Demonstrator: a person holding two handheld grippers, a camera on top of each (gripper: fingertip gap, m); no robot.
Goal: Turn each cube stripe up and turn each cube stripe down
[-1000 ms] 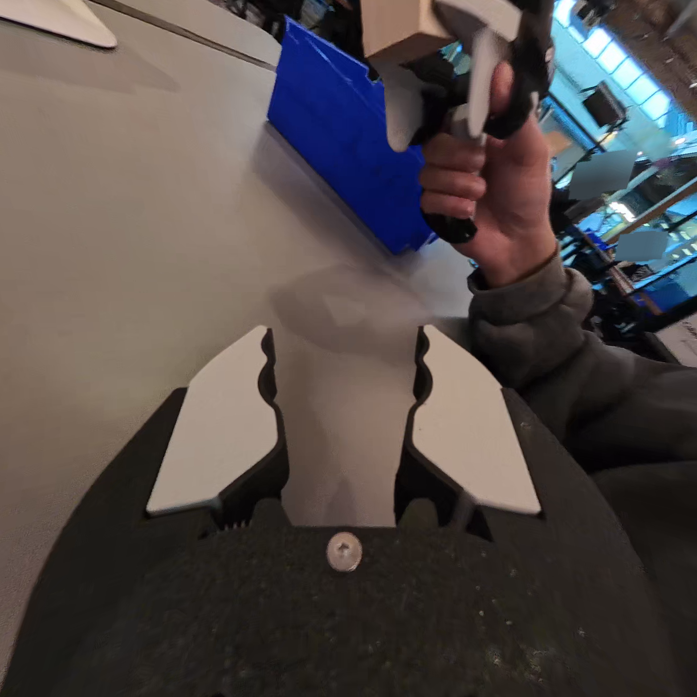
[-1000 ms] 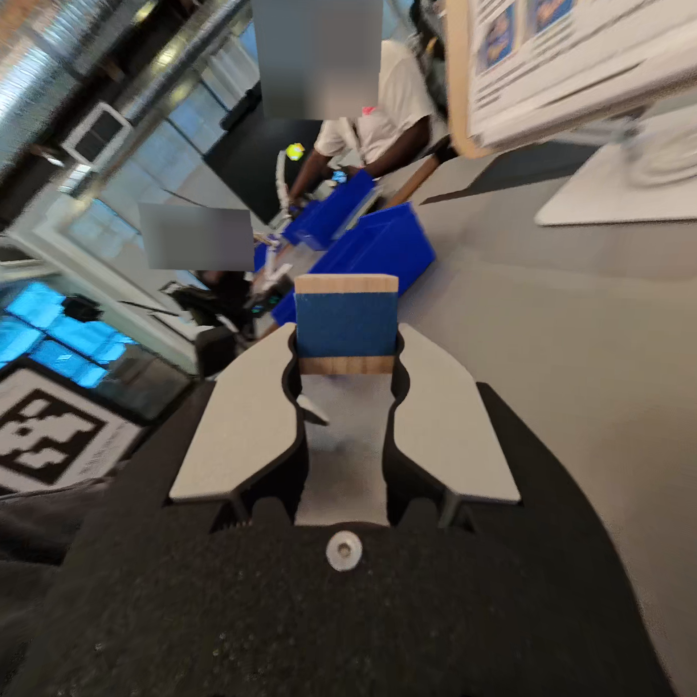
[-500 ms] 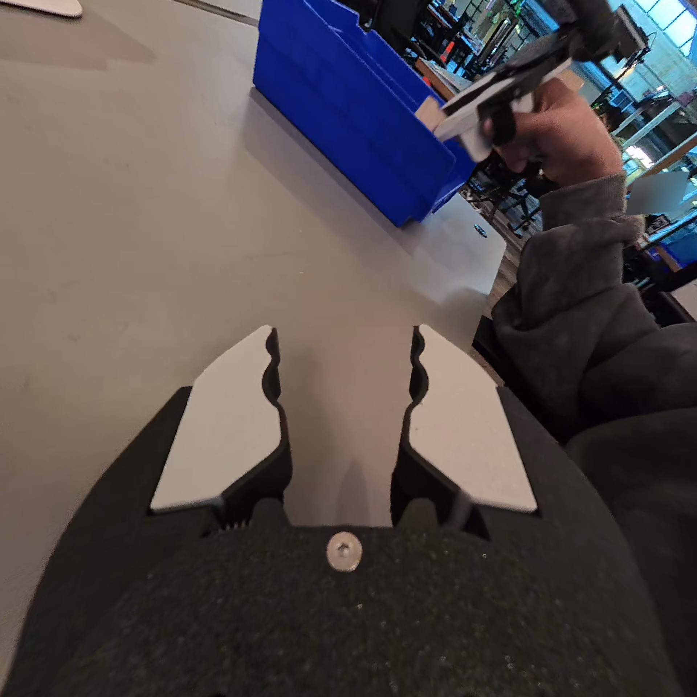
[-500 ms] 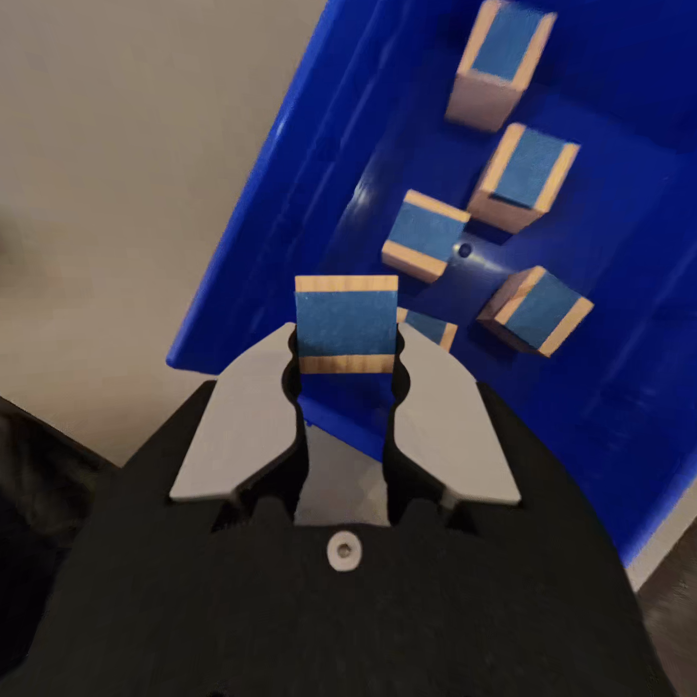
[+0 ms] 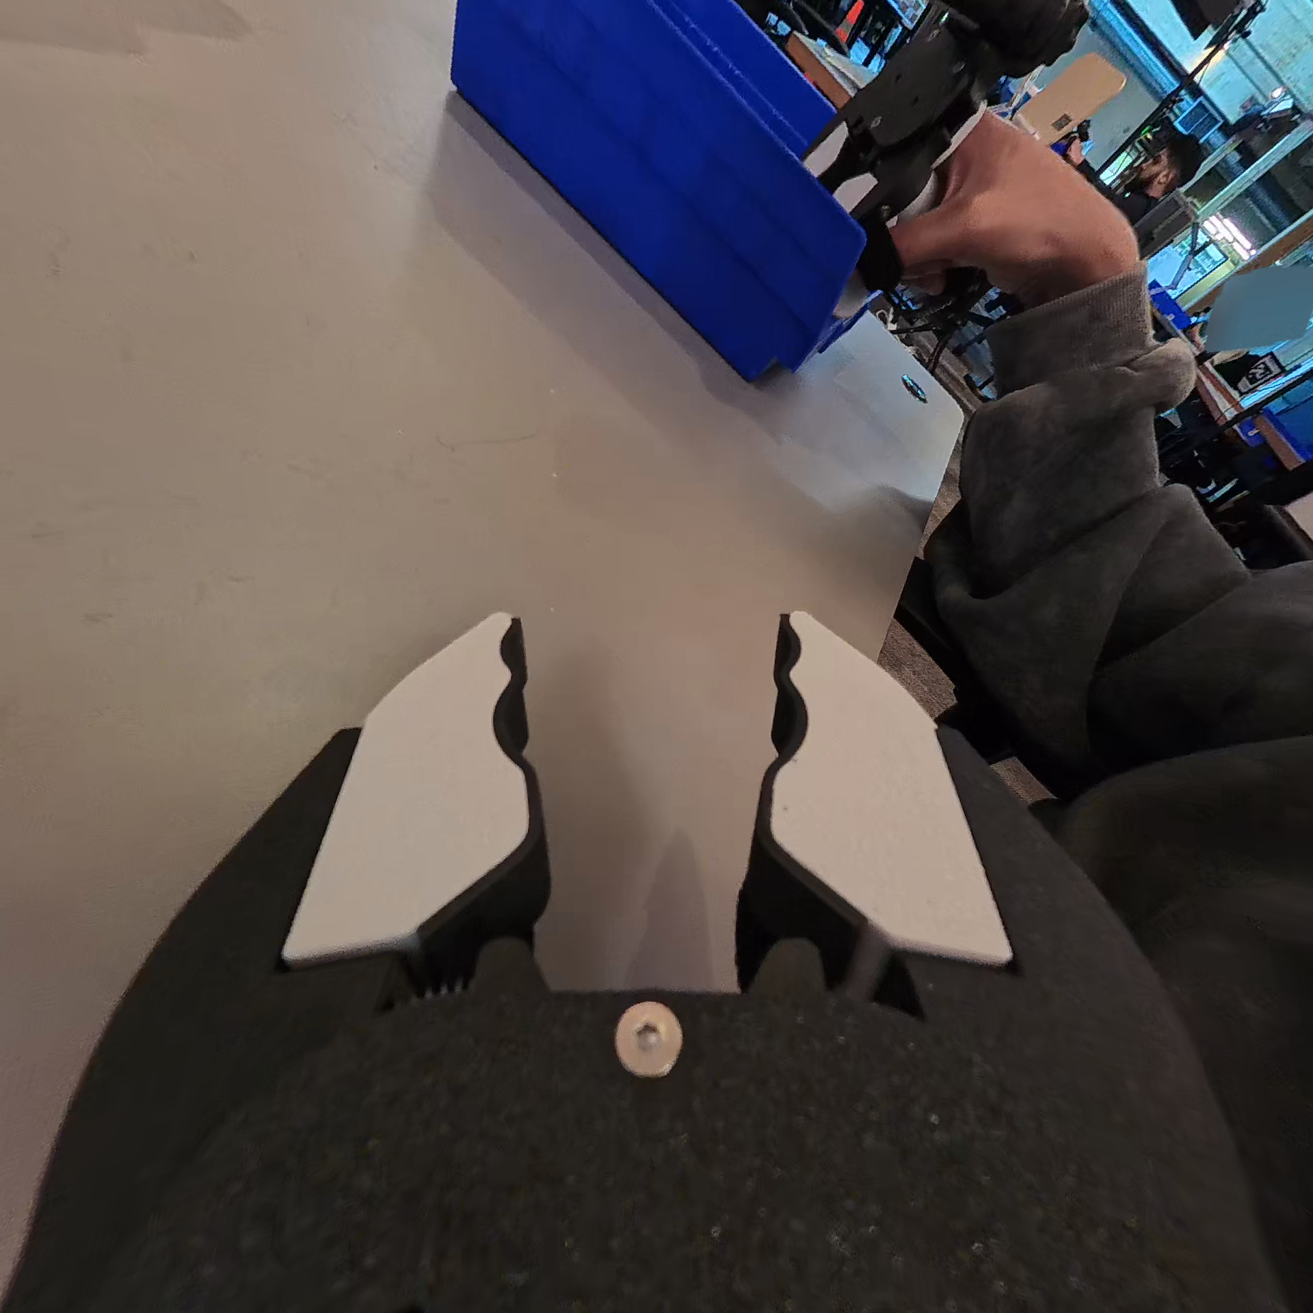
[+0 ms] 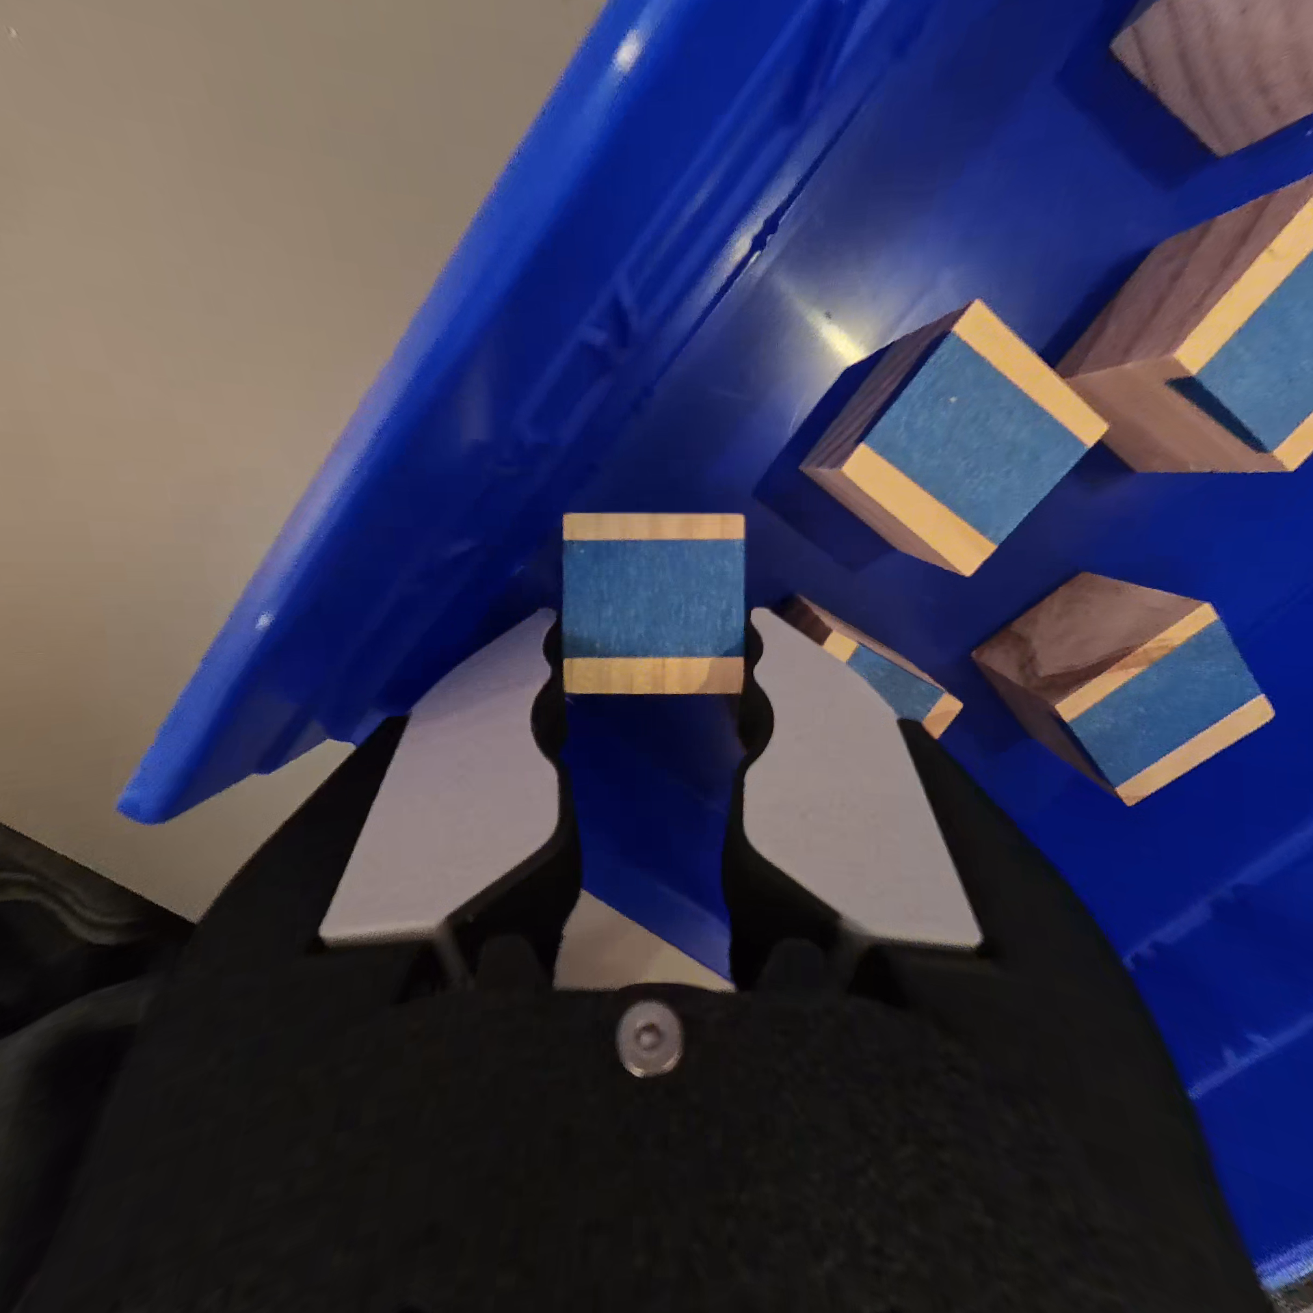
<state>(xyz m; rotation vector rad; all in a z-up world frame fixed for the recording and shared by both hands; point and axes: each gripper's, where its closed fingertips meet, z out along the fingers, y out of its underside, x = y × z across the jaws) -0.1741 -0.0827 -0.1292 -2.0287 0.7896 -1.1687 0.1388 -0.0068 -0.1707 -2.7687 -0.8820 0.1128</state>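
In the left wrist view, our left gripper hovers spread and empty over the grey table, well apart from the blue bin, leaving the right hand room to work. In the right wrist view, our right gripper pinches a cube stripe toward the camera inside the bin, probably to set it down; a neighbouring cube just beside its fingertip crowds the spot

Grey table, blue bin
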